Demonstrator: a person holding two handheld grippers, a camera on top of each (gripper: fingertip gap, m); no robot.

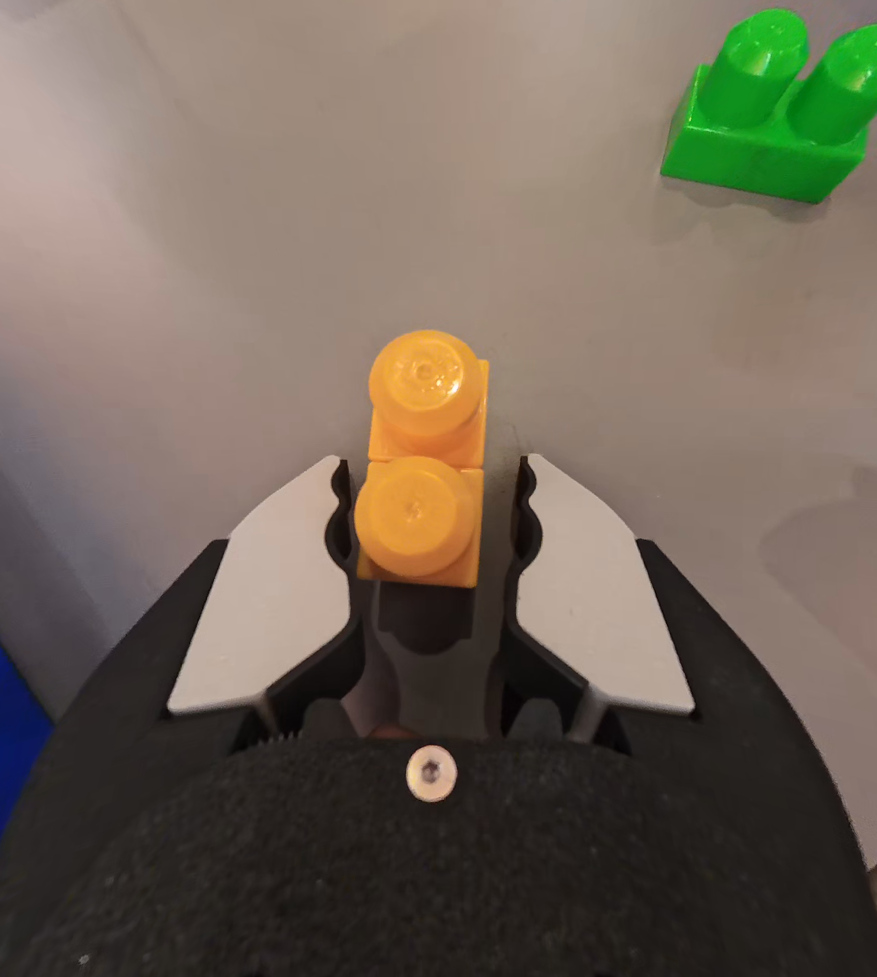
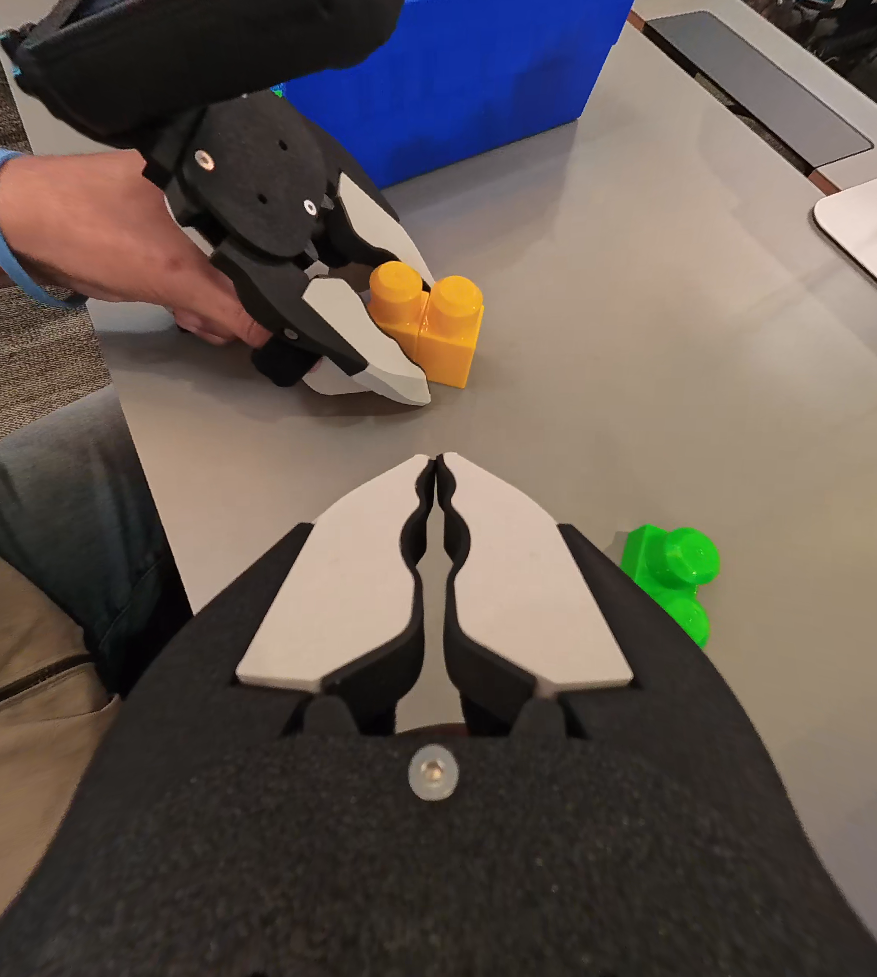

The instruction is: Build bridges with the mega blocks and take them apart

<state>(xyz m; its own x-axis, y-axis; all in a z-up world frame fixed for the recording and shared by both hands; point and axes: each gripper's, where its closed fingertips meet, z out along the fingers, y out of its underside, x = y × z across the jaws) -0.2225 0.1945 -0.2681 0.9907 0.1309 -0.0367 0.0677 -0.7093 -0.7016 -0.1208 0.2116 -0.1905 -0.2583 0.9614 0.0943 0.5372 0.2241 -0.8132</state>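
Left gripper [image 1: 428, 507]: jaws spread wide, straddling the near orange block [image 1: 417, 521]. Visible gap on the right side; on the left the finger sits just beside the stud, contact unclear. Not clamped. A second orange block [image 1: 428, 396] stands flush against the first, farther out past the fingertips. Both upright on the grey table [image 1: 214, 238], studs up. In the right wrist view the left gripper's fingertips rest at table level.

Right gripper [image 2: 436, 460]: jaws closed, tips nearly touching, nothing held, hanging over bare table.

Green two-stud block [image 2: 669, 576] lies just right of the right gripper, well apart from the orange pair. Blue bin [image 2: 452, 79] behind the orange blocks.
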